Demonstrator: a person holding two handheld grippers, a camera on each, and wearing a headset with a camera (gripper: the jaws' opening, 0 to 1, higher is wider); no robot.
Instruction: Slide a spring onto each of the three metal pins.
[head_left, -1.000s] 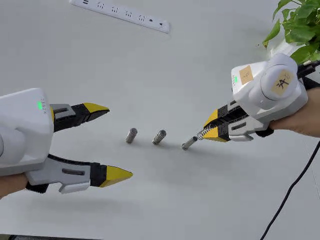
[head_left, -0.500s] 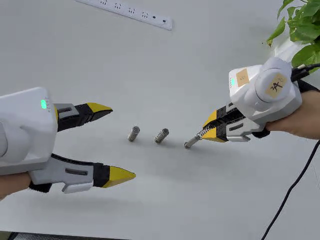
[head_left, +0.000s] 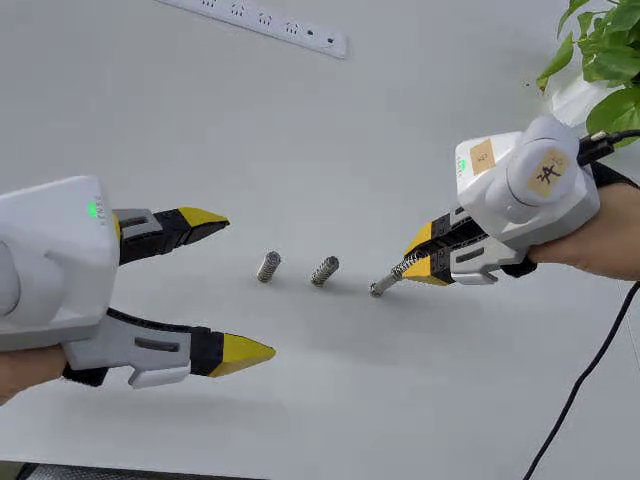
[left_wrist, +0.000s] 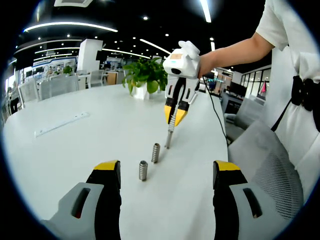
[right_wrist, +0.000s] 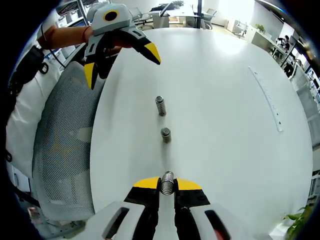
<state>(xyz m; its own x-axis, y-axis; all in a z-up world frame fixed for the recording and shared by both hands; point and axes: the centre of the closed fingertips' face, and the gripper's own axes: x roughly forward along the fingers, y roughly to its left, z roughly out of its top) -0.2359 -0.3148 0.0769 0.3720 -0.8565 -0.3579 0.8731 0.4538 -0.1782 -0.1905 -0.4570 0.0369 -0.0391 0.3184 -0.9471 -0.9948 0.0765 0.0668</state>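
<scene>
Three short metal pins stand in a row on the white table. The left pin (head_left: 268, 266) and the middle pin (head_left: 323, 271) each carry a spring. My right gripper (head_left: 416, 260) is shut on a third spring (head_left: 404, 267), whose lower end meets the top of the right pin (head_left: 379, 287). In the right gripper view the spring (right_wrist: 167, 182) sits between the yellow tips, with the other two pins (right_wrist: 165, 134) beyond. My left gripper (head_left: 228, 285) hangs open to the left of the row, holding nothing; in its own view the pins (left_wrist: 143, 170) stand just ahead.
A white power strip (head_left: 255, 20) lies at the table's far edge. A potted plant (head_left: 600, 60) stands behind the right hand, and a black cable (head_left: 580, 390) trails from it. A grey mesh chair (left_wrist: 260, 155) sits beside the table.
My right gripper has crept slightly closer to the right pin with the spring. The left gripper stays open where it was. The head view has shifted a little.
</scene>
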